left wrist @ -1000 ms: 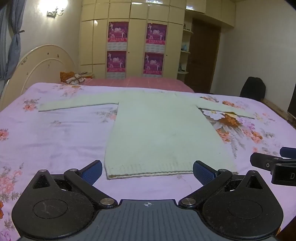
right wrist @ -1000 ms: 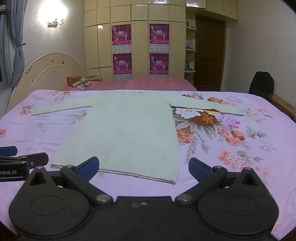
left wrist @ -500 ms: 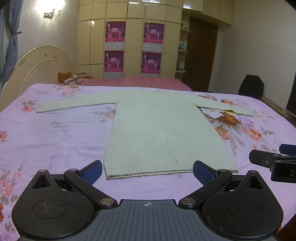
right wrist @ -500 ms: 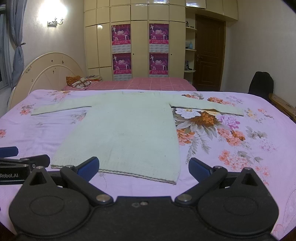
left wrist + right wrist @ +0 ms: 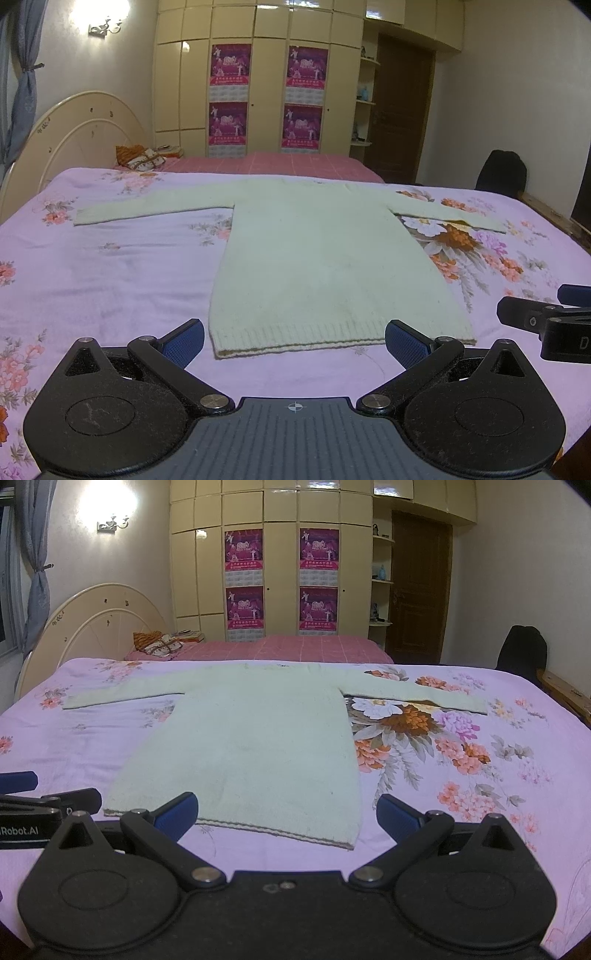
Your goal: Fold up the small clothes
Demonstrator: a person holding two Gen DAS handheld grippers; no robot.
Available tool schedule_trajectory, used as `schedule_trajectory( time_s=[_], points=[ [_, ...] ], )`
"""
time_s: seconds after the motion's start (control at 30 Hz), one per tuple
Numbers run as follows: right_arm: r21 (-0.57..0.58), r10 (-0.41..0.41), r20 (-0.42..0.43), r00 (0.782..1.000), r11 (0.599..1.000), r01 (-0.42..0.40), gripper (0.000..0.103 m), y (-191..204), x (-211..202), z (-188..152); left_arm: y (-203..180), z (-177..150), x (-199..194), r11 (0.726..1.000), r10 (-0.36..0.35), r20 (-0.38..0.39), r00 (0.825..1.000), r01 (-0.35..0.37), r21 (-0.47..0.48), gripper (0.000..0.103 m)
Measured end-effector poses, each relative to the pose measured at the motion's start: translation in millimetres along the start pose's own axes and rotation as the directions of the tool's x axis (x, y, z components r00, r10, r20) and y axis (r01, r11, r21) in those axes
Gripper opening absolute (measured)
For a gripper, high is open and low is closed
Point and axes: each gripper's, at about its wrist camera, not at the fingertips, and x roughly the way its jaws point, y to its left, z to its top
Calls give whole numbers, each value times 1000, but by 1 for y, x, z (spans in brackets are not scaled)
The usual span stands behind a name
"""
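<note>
Floral bedspread point(image 5: 110, 266) carries the pale sweater point(image 5: 325, 266) flat, hem just ahead of both wide-open, empty jaws; left gripper point(image 5: 294, 338) and right gripper point(image 5: 287, 812) should each pinch a hem corner, then lift evenly toward the far neckline

Pale green sweater point(image 5: 325, 266); lilac floral bedsheet point(image 5: 110, 266).

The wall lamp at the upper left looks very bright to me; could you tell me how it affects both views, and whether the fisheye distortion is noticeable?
Left wrist view: the wall lamp blows out to white, with glare spots on the glossy wardrobe; the sweater stays evenly lit and sharp. Right wrist view: the same bloom around the lamp; the bed's far edge bows and the corners vignette to black.
</note>
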Motion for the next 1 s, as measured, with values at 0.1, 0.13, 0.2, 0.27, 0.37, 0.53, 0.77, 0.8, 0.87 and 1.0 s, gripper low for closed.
schedule_trajectory(
  time_s=[0.1,0.13,0.2,0.27,0.37,0.53,0.77,0.8,0.87,1.0],
  points=[
    [-1,1,-1,1000,1000,-1,102,0,0,0,0,0,0,1000,2,-1,1000,-2,-1,103],
    [-1,0,0,1000,1000,0,102,1,0,0,-1,1,-1,1000,2,0,1000,-2,-1,103],
    [-2,0,0,1000,1000,0,102,1,0,0,0,2,0,1000,1,-1,1000,-1,-1,103],
    [-1,0,-1,1000,1000,0,102,1,0,0,0,2,0,1000,2,-1,1000,-2,0,103],
    [-1,-1,-1,1000,1000,1,102,1,0,0,-1,2,-1,1000,3,-1,1000,-3,-1,103],
    [-2,0,-1,1000,1000,0,102,2,0,0,1,2,-1,1000,2,-2,1000,-2,-3,103],
    [-3,0,-2,1000,1000,0,102,2,0,0,2,3,-1,1000,3,-3,1000,-3,-4,103],
    [-3,0,-2,1000,1000,0,102,3,0,1,2,3,0,1000,2,-2,1000,-2,-3,103],
    [-3,0,-2,1000,1000,0,102,3,0,0,2,3,0,1000,2,-3,1000,-2,-2,103],
    [-5,2,-3,1000,1000,-2,102,4,1,1,3,3,0,1000,3,-3,1000,-3,-4,103]
  ],
)
